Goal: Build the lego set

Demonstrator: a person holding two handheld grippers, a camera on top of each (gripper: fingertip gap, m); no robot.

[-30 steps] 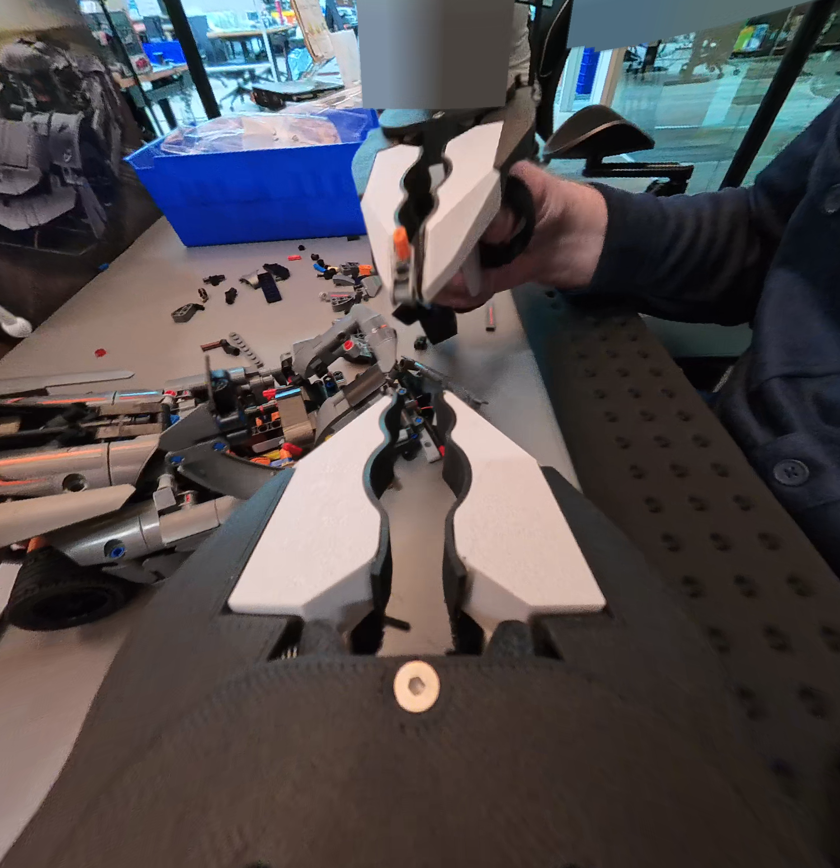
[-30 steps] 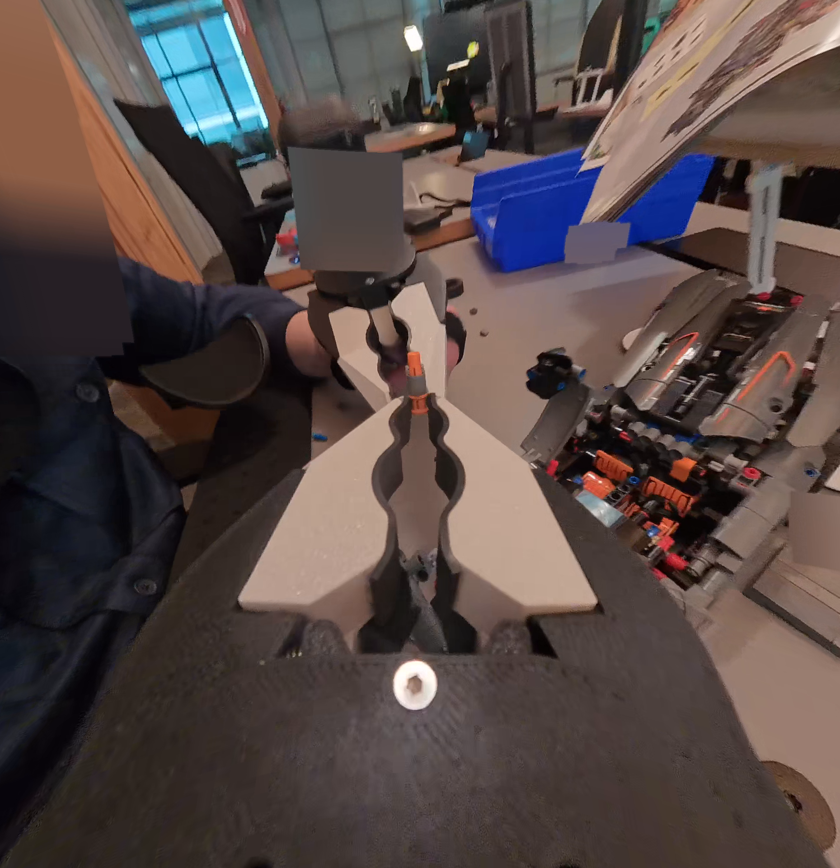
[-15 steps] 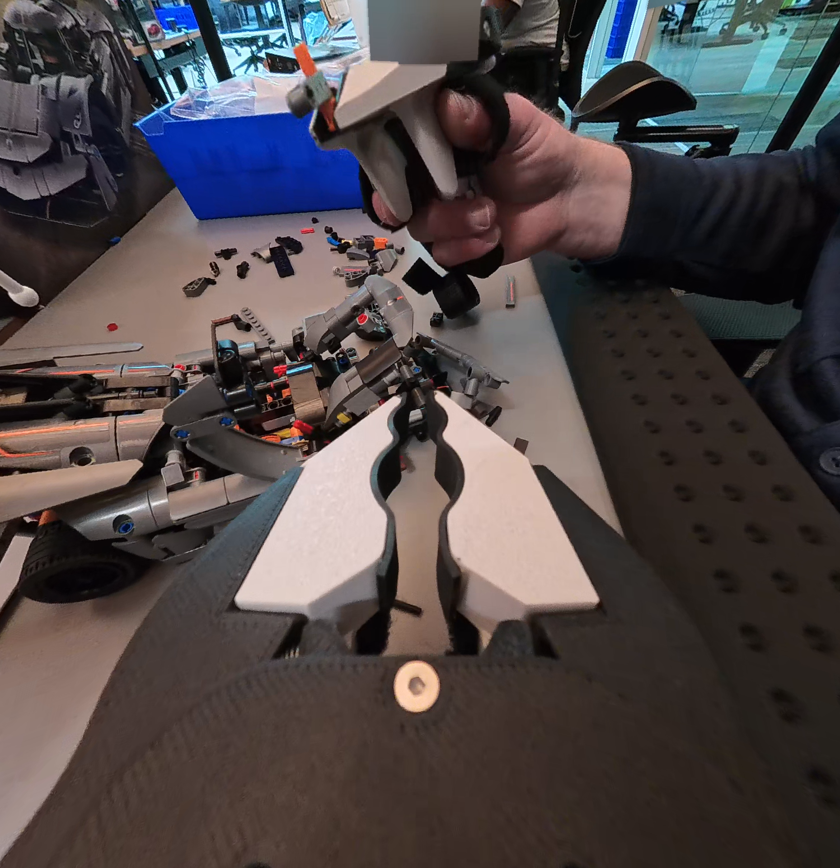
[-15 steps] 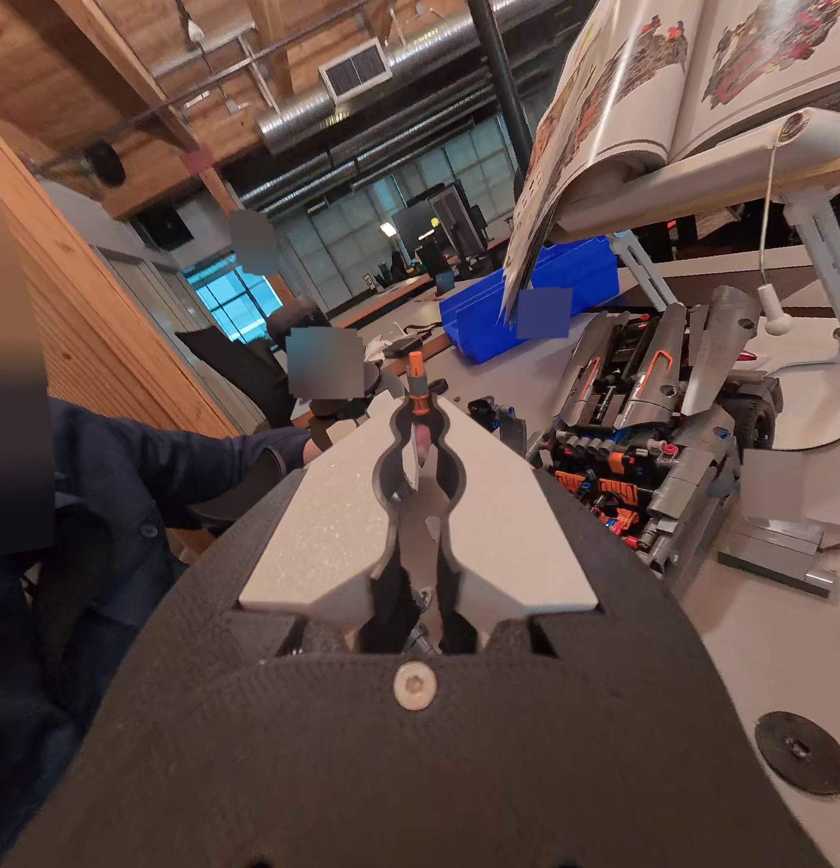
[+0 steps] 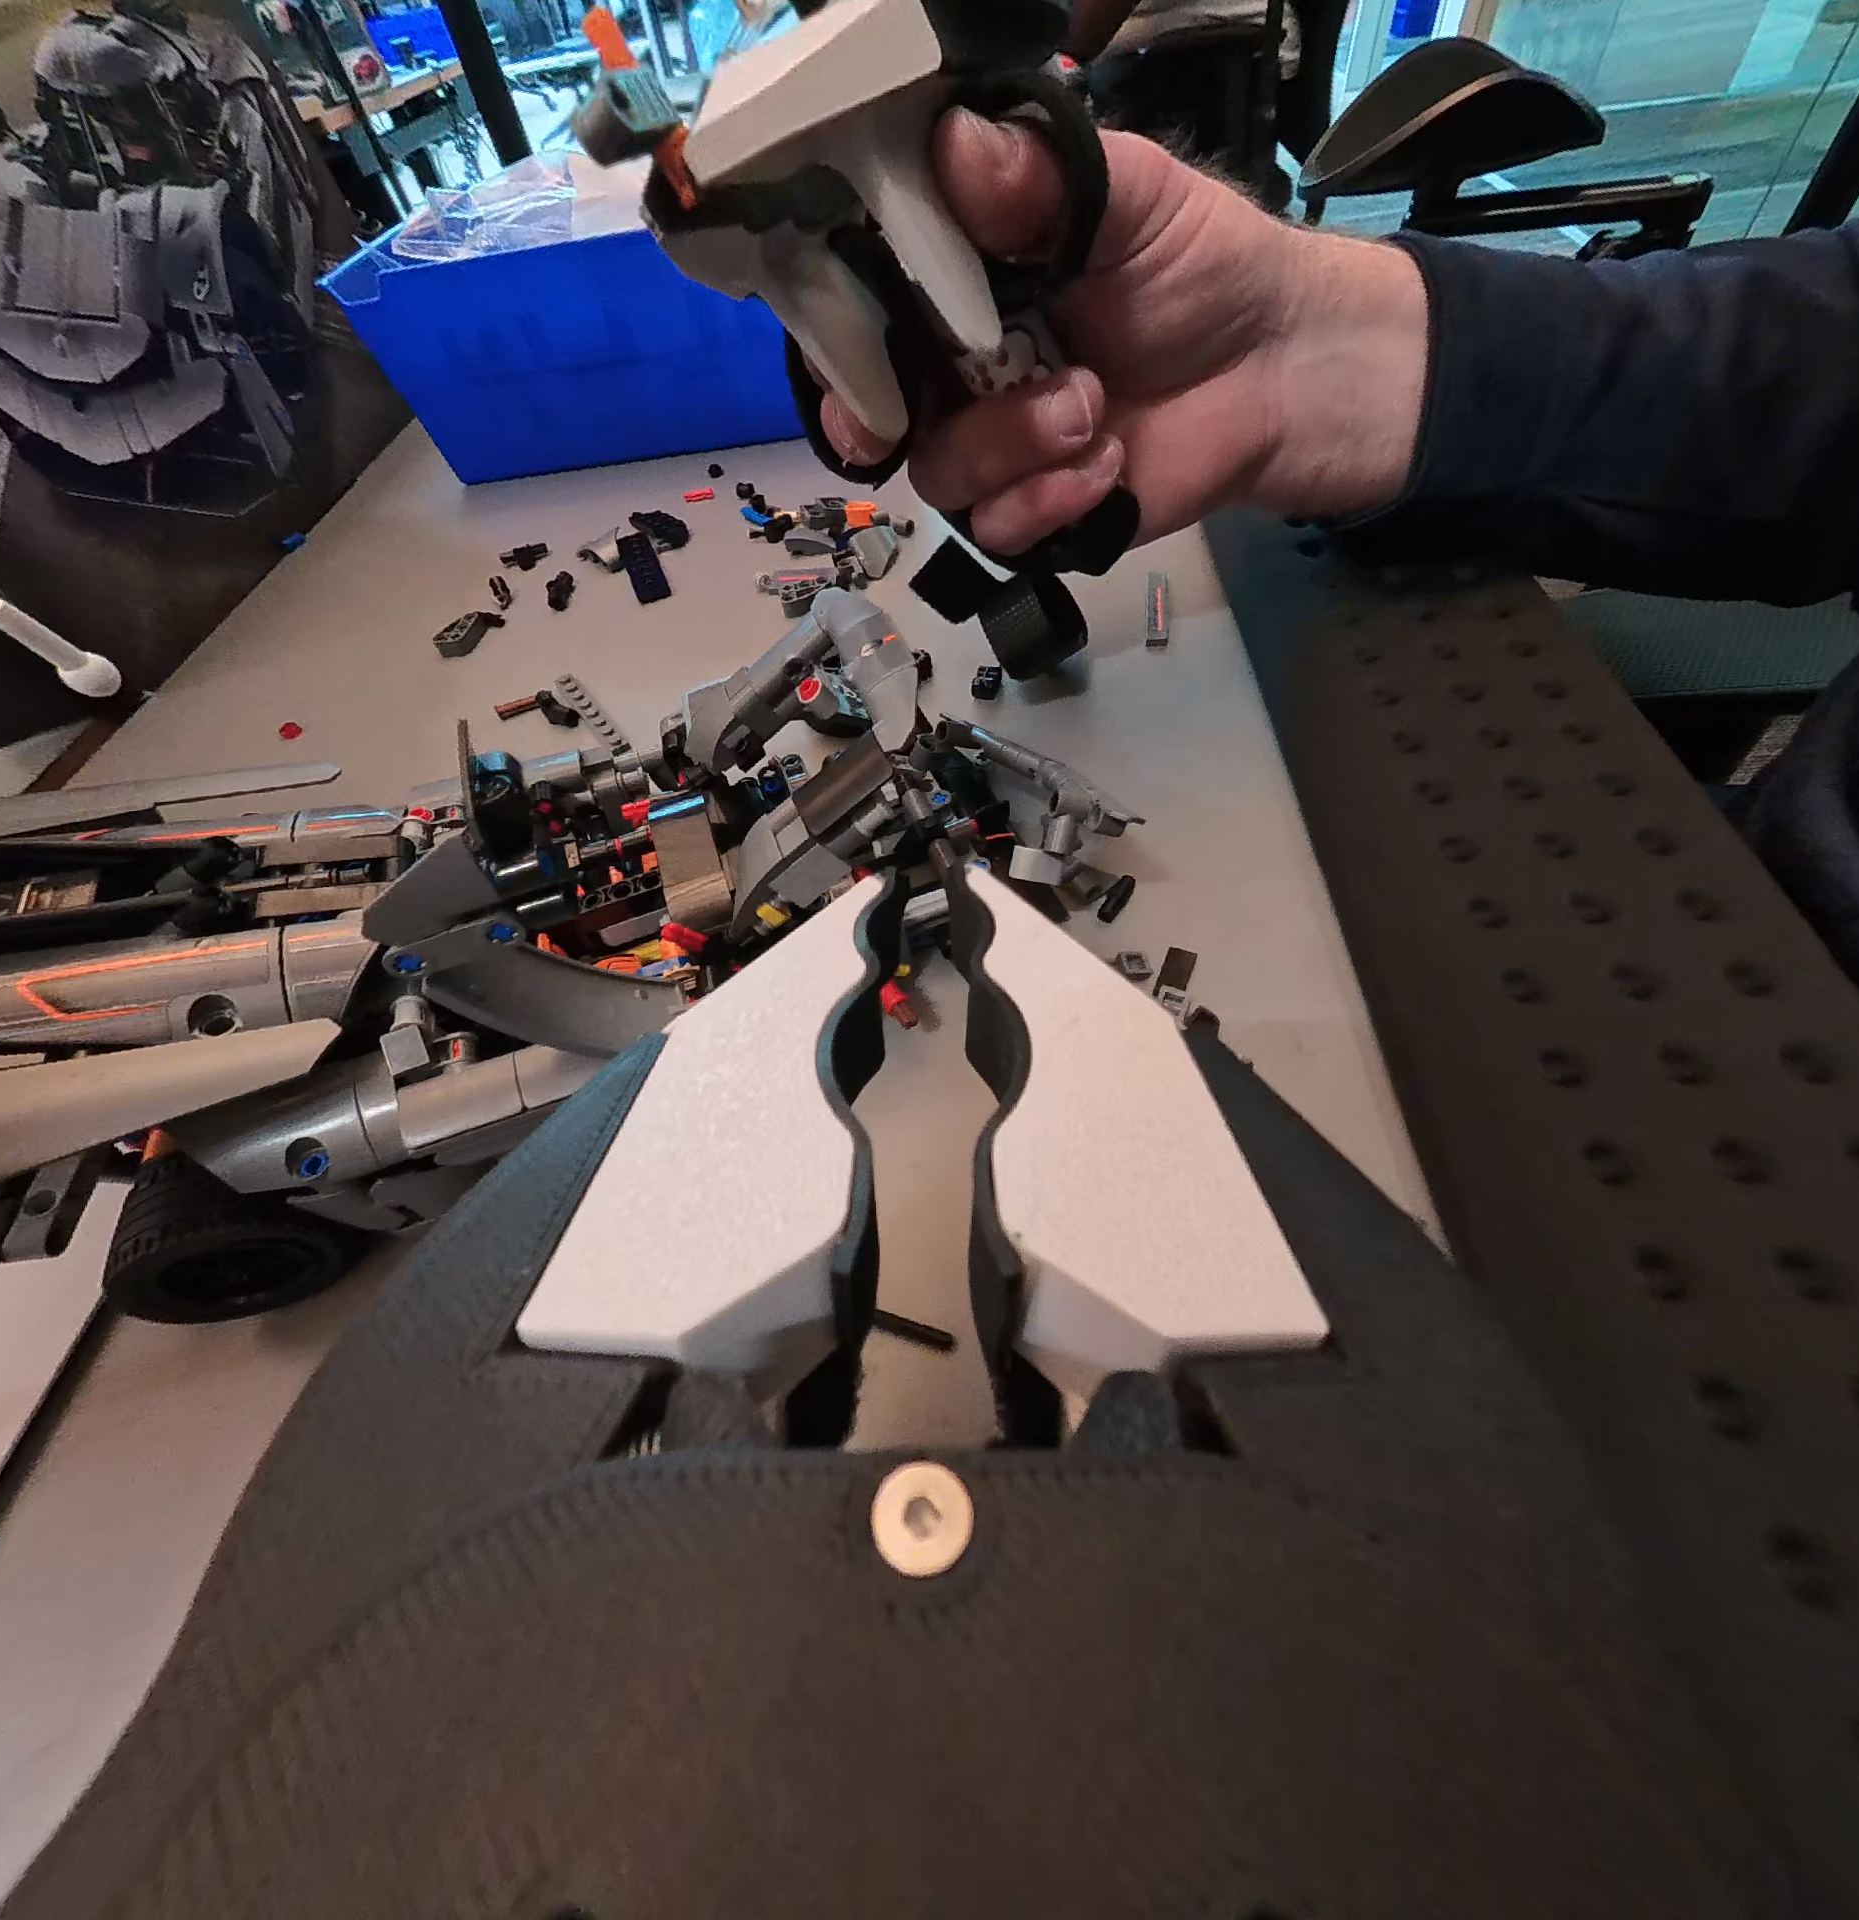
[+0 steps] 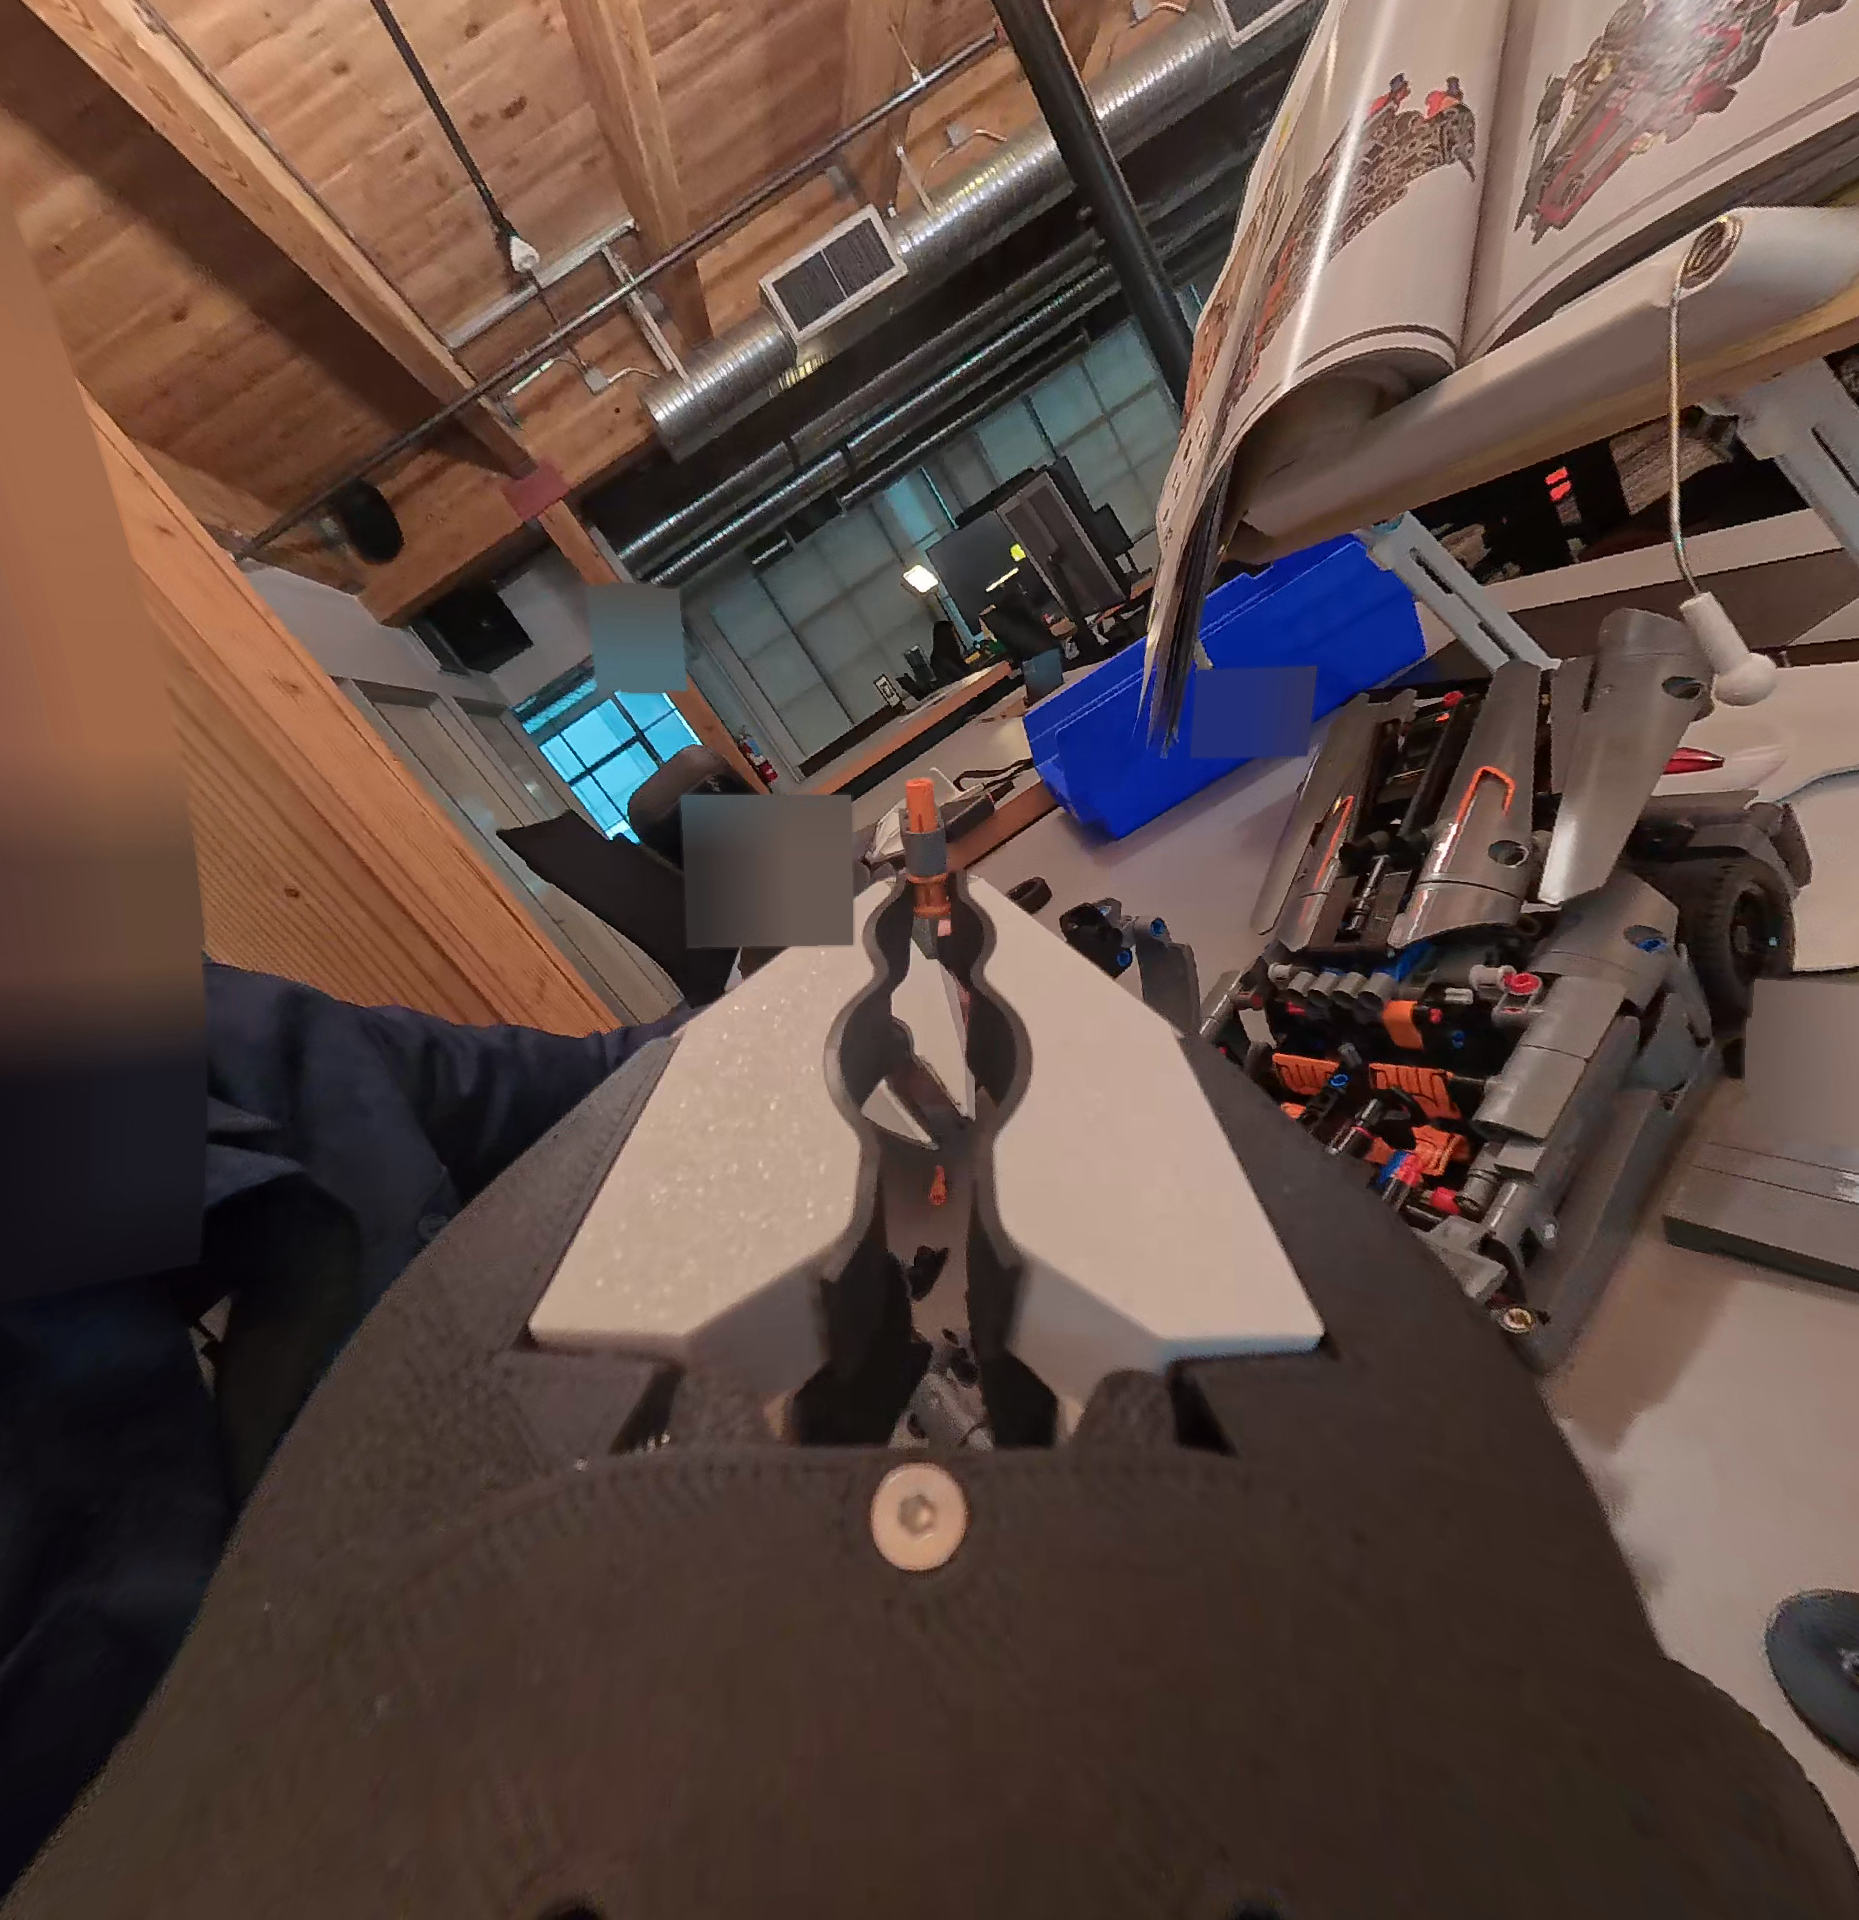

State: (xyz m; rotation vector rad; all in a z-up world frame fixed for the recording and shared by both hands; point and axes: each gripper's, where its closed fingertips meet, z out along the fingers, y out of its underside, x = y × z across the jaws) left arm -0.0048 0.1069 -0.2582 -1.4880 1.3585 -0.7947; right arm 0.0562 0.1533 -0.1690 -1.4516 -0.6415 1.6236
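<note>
R tongs [image 6: 925, 904] clamped on orange-grey pin [image 6: 921, 847]; L tongs [image 5: 930, 883] nearly closed, empty, beside grey/orange half-built car [image 5: 405, 935].

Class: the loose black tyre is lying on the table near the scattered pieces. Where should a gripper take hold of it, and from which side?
Probably across the tread of the loose black tyre, coming from above. It appears to stand on its tread on the table, with clear room around it.

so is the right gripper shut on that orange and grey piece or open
Shut on it. In its own view the right gripper has its fingers pinching the base of the orange and grey piece, which sticks out past them.
</note>
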